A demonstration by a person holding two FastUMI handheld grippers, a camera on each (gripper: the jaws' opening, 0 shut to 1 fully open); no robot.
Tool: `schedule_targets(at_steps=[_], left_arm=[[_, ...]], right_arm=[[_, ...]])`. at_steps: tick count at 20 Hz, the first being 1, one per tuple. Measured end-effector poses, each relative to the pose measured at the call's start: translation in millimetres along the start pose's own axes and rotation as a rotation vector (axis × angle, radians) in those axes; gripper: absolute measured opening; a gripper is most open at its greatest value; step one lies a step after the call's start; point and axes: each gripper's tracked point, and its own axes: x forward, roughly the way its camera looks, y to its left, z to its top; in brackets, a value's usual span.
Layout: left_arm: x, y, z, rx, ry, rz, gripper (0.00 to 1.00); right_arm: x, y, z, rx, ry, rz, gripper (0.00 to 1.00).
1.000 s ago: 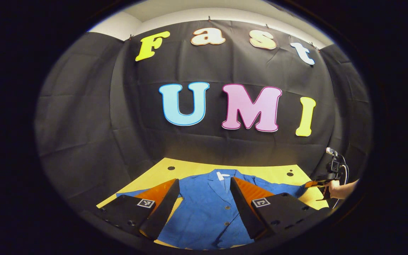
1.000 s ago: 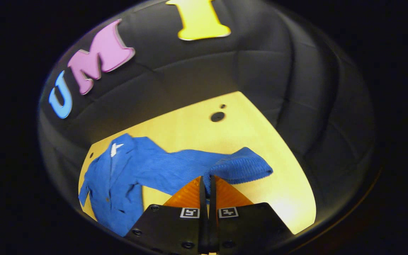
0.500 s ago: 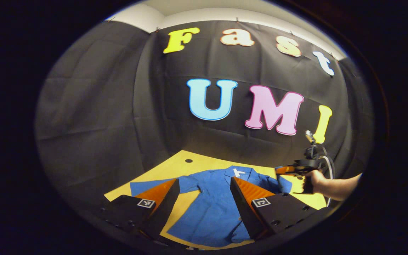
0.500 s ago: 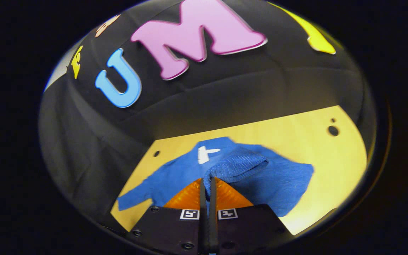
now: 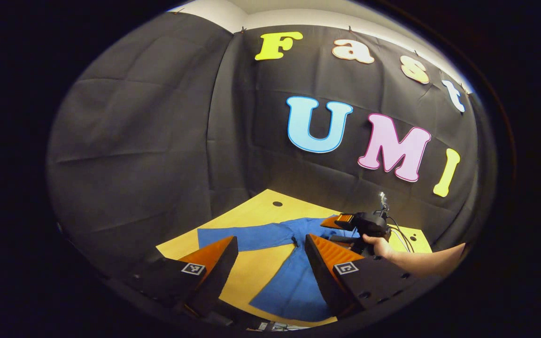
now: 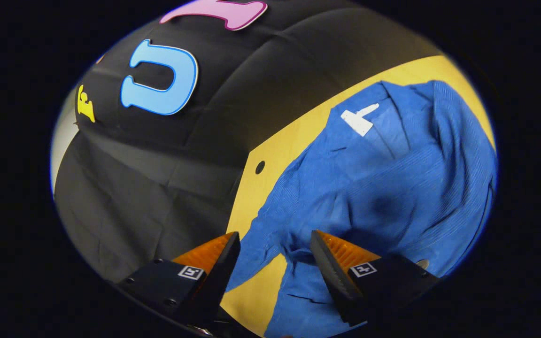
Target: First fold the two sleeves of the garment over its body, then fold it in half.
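While the left gripper (image 5: 270,263) hangs above the near edge of the yellow table (image 5: 251,218), its jaws stand spread wide with nothing between them, and the left gripper view looks past them onto the blue garment (image 5: 294,281) lying flat on the tabletop. One sleeve (image 5: 240,238) stretches out straight toward the left side of that view, resting on the bare wood. Farther back, over the garment's upper part, a hand (image 5: 377,245) holds the right gripper (image 5: 334,222), with a forearm reaching in from the right edge; from this distance its jaws cannot be made out. In the right gripper view, the right gripper (image 6: 273,256) hovers close over the garment (image 6: 392,188), its jaws spread apart and gripping nothing. Blue cloth lies rumpled beneath and beyond the fingers, with folds bunched over the body and a white neck label (image 6: 359,119) showing at the collar. A small round hole (image 6: 260,166) marks the table (image 6: 275,145) beside the garment's shoulder.
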Motion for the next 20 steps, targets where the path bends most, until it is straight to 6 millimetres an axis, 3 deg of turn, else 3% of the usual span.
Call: schedule_targets(at_steps=[2,5,8,11,14,17,20], left_arm=[[12,13,-7,0.016,-0.002,-0.001,0.82],[46,40,-20,0.027,0.012,0.026,0.82],[93,77,-37,0.029,0.050,0.070,0.82],[139,121,-65,0.023,0.212,0.146,0.83],[198,156,-95,0.036,0.327,0.234,0.85],[233,180,-116,0.001,0.434,0.282,0.85],[251,184,-106,0.004,0.506,0.320,0.85]], right_arm=[[-14,-5,0,-0.093,-0.031,-0.039,0.98],[-66,0,23,-0.197,-0.111,-0.076,0.98],[-142,5,51,-0.239,-0.230,-0.110,0.98],[-221,2,75,-0.254,-0.370,-0.156,0.97],[-295,-4,74,-0.261,-0.468,-0.222,0.97],[-353,-2,59,-0.333,-0.530,-0.292,0.97],[-391,4,45,-0.470,-0.563,-0.373,0.97]])
